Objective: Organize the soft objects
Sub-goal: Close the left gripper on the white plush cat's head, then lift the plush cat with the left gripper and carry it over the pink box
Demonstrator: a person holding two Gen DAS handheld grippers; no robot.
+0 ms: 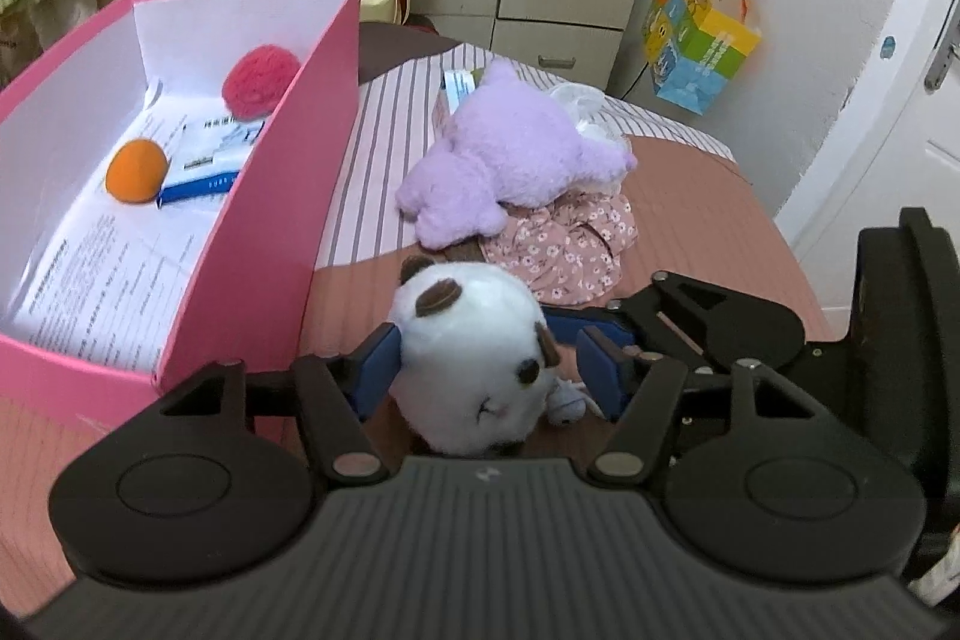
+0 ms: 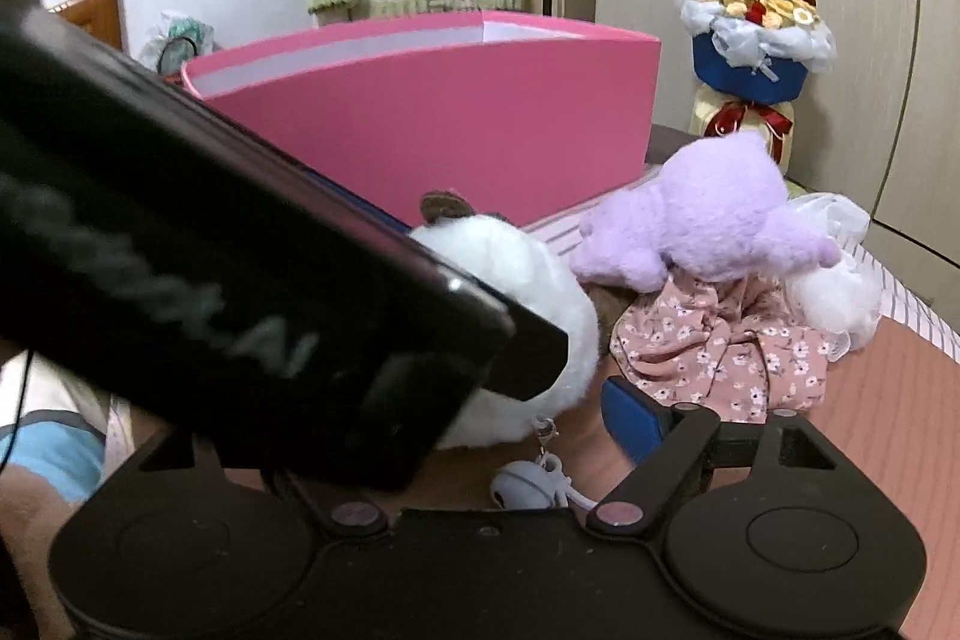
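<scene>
Sorting looks partly done from where I sit. Farthest left in my left wrist view stands the pink box [image 1: 264, 232], and inside it already lie an orange ball [image 1: 135, 171] and a red pompom [image 1: 260, 81] on some printed papers [image 1: 114, 280], so I count those two as put away. Just right of the box, on the bed [image 1: 708, 214], the white panda toy [image 1: 474, 364] sits between the blue pads of my left gripper [image 1: 486, 370]; the jaws stand about half open, the left pad seems to touch the fur while the right pad shows a gap, so I judge it is not yet gripped. Close beside the toy on the right is my right gripper [image 1: 564, 325], jaws spread wide; only one pad shows in its own view, nothing is held, and its left side is hidden behind the other tool. Farther right, behind the panda, the purple plush [image 1: 510, 154] lies on a floral cloth [image 1: 564, 244], both still outside the box. I reckon three soft things remain to go in, panda first.
</scene>
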